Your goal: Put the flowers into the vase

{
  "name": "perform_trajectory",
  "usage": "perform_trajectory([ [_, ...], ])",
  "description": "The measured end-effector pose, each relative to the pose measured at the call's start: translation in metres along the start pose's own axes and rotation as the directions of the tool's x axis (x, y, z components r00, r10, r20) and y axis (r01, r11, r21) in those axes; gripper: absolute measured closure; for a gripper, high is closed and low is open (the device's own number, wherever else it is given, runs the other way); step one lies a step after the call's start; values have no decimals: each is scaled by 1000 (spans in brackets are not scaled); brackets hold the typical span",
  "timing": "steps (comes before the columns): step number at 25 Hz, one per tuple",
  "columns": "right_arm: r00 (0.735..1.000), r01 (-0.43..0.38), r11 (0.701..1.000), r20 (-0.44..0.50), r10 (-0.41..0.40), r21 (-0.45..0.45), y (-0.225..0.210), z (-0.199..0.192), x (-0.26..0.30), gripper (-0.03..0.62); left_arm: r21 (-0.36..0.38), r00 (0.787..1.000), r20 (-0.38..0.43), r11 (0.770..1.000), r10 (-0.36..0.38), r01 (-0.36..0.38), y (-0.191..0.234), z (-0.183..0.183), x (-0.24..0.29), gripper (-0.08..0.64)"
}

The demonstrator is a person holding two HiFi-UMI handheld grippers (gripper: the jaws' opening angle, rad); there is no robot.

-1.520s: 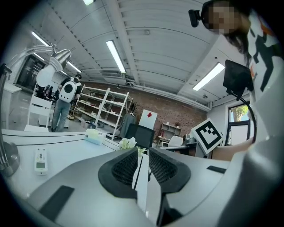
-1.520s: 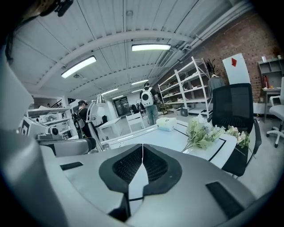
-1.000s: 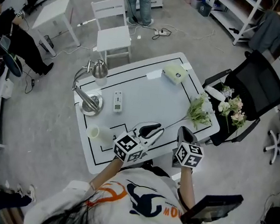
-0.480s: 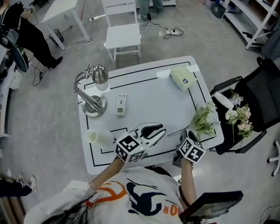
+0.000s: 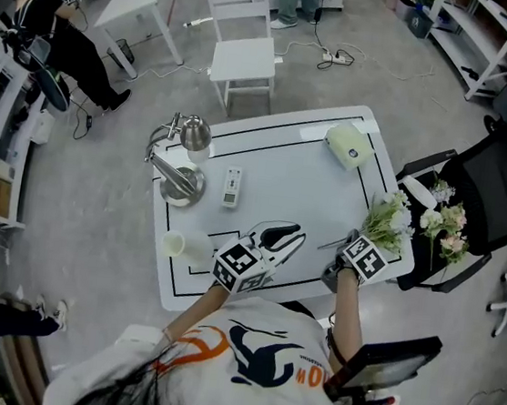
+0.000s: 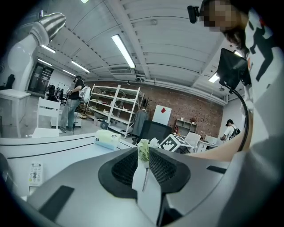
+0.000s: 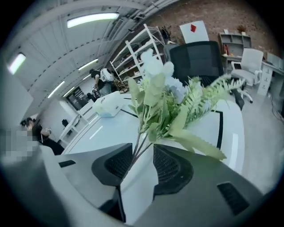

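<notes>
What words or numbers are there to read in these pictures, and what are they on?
No text reads clearly.
On the shirt: orange letters, creased and partly hidden, unreadable.
On the remote: button marks, too small to read.
On the white board: a red diamond sign, no words.
On the left marker cube and the right marker cube: black-and-white squares, no letters.

no word or number can be read with certainty. the white shirt (image 5: 246,334) bears a dark blue and orange print with a few orange letters, too warped to make out. the cube (image 5: 239,264) on the left tongs (image 6: 143,167) and the cube (image 5: 364,258) on the right tongs (image 7: 138,162) carry black-and-white square markers. a white board (image 7: 194,32) shows a red diamond.
</notes>
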State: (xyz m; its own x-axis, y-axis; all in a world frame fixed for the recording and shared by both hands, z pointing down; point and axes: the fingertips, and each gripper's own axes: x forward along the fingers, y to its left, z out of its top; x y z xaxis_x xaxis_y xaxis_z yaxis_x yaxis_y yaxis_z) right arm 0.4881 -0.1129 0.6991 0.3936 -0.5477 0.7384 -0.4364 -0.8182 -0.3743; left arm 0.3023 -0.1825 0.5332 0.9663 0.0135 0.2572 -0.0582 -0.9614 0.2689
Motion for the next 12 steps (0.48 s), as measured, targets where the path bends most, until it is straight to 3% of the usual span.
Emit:
perform_trajectory([
  [3, 1000, -18, 990, -2, 18, 138, -8, 1, 5, 477, -4, 1000, -5, 1000, 12, -12, 4, -2, -2, 485],
  [7, 995, -99, 968, 2, 102, 232, -8, 3, 8, 511, -6, 1000, -8, 1000, 25, -25, 8, -4, -5, 485],
  [9, 992, -128, 963, 22, 127, 239, -8, 7, 5, 522, -8, 999, -8, 999, 31, -31, 9, -5, -6, 485],
  [12, 986, -162, 974, 71, 152, 161, -5, 13, -3, 532, -9, 999, -1, 999, 38, -38, 8, -3, -10, 485],
])
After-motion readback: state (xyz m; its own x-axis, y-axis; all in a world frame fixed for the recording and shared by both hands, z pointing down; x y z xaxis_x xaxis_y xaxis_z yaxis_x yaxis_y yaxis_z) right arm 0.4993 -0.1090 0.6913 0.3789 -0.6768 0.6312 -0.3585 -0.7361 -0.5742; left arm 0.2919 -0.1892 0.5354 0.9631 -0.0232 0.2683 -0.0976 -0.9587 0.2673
